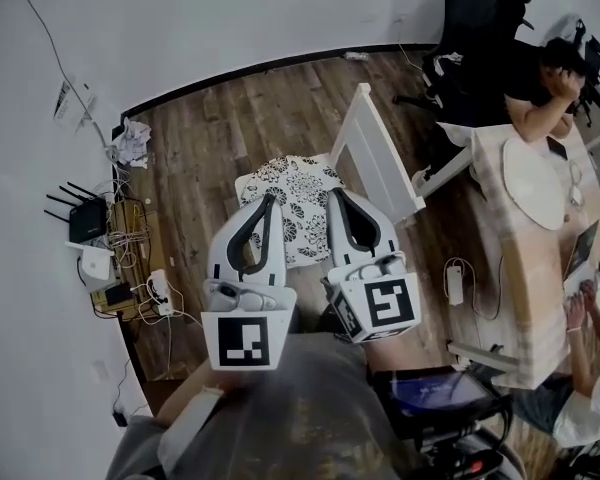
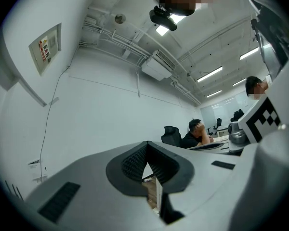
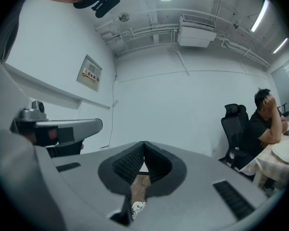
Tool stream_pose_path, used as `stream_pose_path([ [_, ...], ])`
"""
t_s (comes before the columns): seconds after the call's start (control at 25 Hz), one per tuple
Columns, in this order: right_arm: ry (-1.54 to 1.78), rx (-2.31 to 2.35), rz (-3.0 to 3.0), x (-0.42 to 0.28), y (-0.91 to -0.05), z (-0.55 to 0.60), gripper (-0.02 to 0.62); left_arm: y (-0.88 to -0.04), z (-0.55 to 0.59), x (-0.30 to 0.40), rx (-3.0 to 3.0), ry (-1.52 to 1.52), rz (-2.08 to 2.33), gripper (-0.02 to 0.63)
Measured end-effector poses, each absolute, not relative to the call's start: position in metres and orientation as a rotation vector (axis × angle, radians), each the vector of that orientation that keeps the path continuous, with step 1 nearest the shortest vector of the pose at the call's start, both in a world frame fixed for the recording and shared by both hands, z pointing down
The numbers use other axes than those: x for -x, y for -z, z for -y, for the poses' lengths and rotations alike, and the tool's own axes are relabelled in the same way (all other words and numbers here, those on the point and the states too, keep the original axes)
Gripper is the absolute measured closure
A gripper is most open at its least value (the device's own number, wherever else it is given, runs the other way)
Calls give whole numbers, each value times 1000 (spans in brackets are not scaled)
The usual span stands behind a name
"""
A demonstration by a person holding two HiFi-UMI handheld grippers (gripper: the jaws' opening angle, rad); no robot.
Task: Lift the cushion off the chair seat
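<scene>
Now | left hand-held gripper, right hand-held gripper: both closed, nothing visibly held | above cushion | white chair alongside

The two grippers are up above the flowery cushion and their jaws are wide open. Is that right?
Not quite. The left gripper and the right gripper are above the flowery cushion, but their jaws are shut, not wide open. Each gripper view shows the tips meeting with nothing between them.
</scene>
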State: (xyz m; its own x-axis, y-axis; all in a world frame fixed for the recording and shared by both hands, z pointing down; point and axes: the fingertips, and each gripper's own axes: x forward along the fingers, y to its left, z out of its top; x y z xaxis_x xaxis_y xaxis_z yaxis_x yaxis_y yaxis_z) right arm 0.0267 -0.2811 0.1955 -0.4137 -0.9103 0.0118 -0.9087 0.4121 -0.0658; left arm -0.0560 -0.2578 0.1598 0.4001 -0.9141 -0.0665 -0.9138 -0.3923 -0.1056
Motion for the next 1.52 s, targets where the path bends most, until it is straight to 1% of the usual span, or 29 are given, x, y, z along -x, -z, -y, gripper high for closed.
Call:
stream_pose_path([
  [0.4,209,1663,-2686,-26,-245,284,589,-206,261,46,2564,59,-1667,600],
  [0.56,247,1651,-2704,-25,-277,286,589,-231,267,42,2573,59,-1666,600],
  [1.12,388,1649,-2767,-34,-424,290,589,-368,278,25,2634,107,-1680,600],
  [1.36,423,1643,-2786,-37,-498,292,589,-438,282,22,2634,124,-1711,600],
  [1.52,503,1634,-2788,-37,-552,285,589,-483,278,22,2640,147,-1735,600],
])
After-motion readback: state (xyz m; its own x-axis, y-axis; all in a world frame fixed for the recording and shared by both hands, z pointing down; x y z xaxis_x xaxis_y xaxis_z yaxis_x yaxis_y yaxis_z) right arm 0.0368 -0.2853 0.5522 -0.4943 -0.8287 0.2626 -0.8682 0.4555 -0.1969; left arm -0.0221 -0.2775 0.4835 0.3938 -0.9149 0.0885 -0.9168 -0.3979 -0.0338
